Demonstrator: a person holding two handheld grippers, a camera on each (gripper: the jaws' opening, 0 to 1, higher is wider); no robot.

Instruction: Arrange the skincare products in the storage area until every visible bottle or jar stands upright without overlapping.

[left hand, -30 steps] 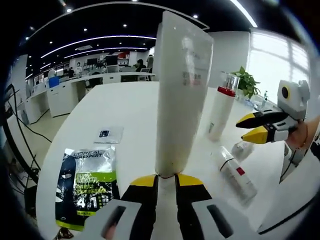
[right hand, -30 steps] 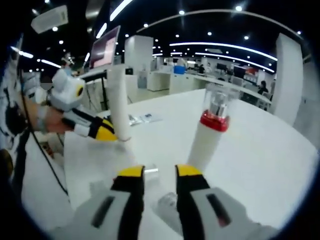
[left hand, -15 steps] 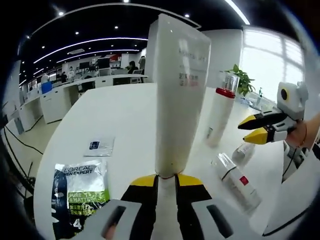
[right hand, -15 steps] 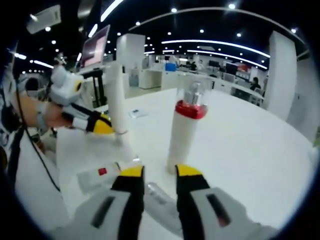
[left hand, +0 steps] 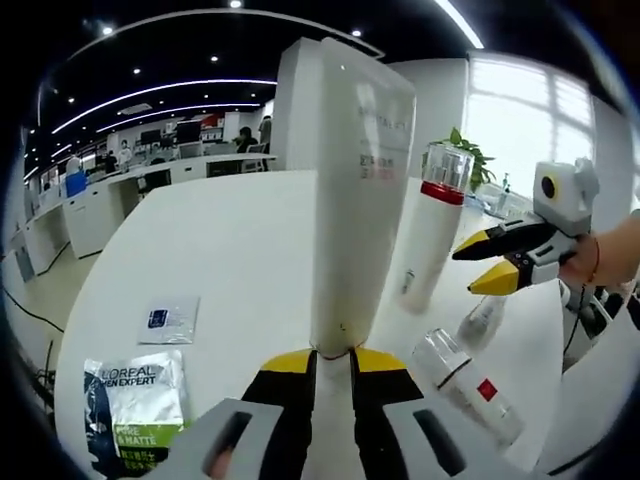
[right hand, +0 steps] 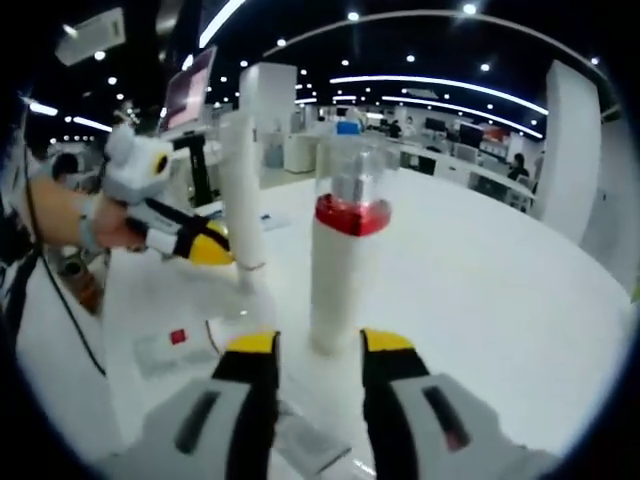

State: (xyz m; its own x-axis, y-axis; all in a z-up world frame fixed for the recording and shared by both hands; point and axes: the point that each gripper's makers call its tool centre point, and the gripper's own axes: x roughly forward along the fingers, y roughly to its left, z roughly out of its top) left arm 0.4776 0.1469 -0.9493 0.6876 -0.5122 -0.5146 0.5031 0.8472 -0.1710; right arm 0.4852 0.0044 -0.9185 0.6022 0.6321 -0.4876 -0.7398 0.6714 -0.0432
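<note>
Gripping white tube (left hand: 352, 200) — left gripper (left hand: 332, 362)

Tube (left hand: 355, 200): white, grey print. Pump bottle (right hand: 342, 262): white, red collar, clear cap. Lying bottle (left hand: 468, 385): clear cap, red square. Sachet (left hand: 135, 412): black-green-white. Small packet (left hand: 168, 320): silver, blue label. Table (left hand: 230, 250): white. Gripper tips: yellow.

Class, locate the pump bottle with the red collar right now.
The red-collared pump bottle stands upright on the white table, just beyond the right gripper; in the left gripper view it is right of the white tube.

Tube (left hand: 355, 200) upright on table (left hand: 240, 240), pump bottle (left hand: 428, 240) right of it, sachets (left hand: 135, 405) left, bottles (left hand: 465, 385) lying right
</note>
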